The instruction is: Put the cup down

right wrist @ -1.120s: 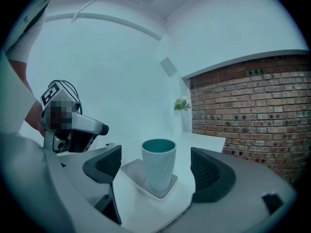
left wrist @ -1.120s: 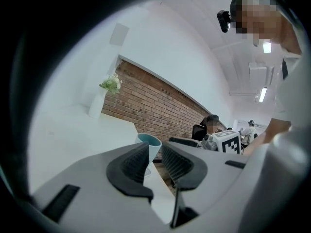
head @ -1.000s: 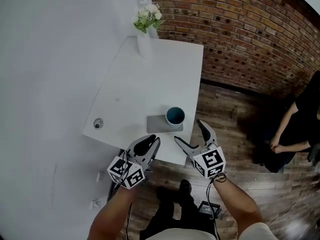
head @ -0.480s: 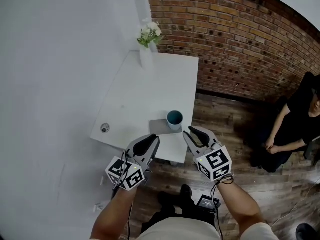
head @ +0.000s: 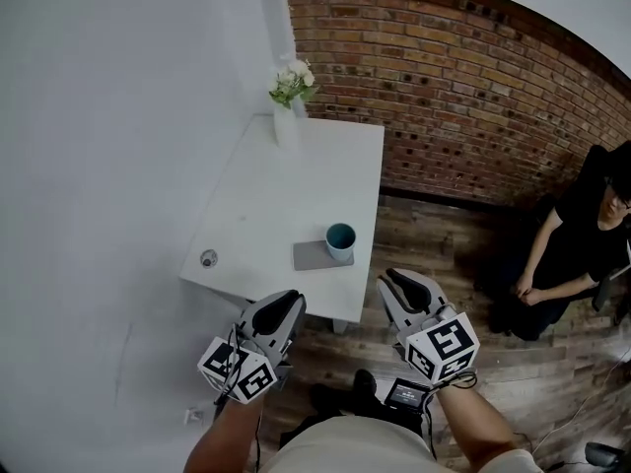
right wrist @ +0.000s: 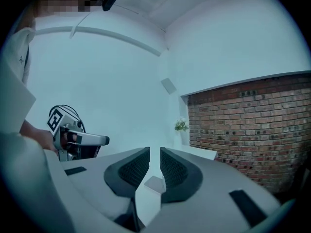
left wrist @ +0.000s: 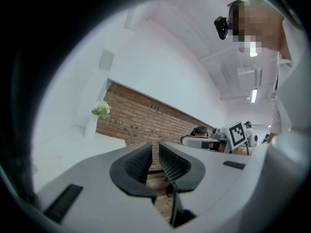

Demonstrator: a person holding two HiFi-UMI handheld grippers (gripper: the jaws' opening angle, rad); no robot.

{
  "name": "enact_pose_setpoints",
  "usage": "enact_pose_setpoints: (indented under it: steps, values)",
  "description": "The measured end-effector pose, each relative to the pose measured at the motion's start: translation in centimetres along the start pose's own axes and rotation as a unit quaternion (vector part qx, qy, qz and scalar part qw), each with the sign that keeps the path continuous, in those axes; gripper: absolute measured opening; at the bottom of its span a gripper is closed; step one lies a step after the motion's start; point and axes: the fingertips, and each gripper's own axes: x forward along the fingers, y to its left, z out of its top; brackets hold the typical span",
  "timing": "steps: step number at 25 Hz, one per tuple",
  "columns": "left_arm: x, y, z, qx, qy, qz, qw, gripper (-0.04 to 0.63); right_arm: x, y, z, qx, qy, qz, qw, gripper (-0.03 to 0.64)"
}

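Note:
A teal cup [head: 340,237] stands upright on a grey mat [head: 312,256] near the front right edge of the white table [head: 286,180]. Neither gripper touches it. My right gripper [head: 395,282] hangs over the wooden floor just in front of the table, its jaws closing and nearly together with nothing between them. My left gripper [head: 286,303] is level with it at the table's front edge, jaws together and empty. The cup is hidden in both gripper views. In the right gripper view, the right gripper [right wrist: 154,165] points at the table and the left gripper [right wrist: 77,140] shows at the left.
A white vase of flowers [head: 289,101] stands at the table's far corner against the brick wall [head: 463,87]. A round cable hole [head: 208,258] sits at the table's left front. A person in black [head: 582,235] sits at the right on the wooden floor [head: 444,254].
Both grippers have drawn back from the table toward me. The right gripper's jaws went from wide open beside the cup to nearly together. The cup stayed on the mat.

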Motion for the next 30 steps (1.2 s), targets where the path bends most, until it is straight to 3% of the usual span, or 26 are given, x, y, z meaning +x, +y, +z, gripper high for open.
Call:
enact_pose_setpoints:
  steps: [12,22,30]
  values:
    - [-3.3,-4.1,-1.8,-0.019,0.017,-0.018,0.9995,0.051,-4.5,2.6,0.0,0.015,0.003,-0.001,1.000,0.063]
    - [-4.7,-5.3,-2.2,-0.021,0.023,-0.016,0.9994,0.051,-6.1,2.9,0.0,0.014,-0.002,-0.016,1.000,0.014]
    - [-5.0,-5.8,-2.3,-0.021,0.024,-0.020,0.9993,0.051,-6.7,3.3,0.3,0.011,-0.005,-0.016,1.000,0.011]
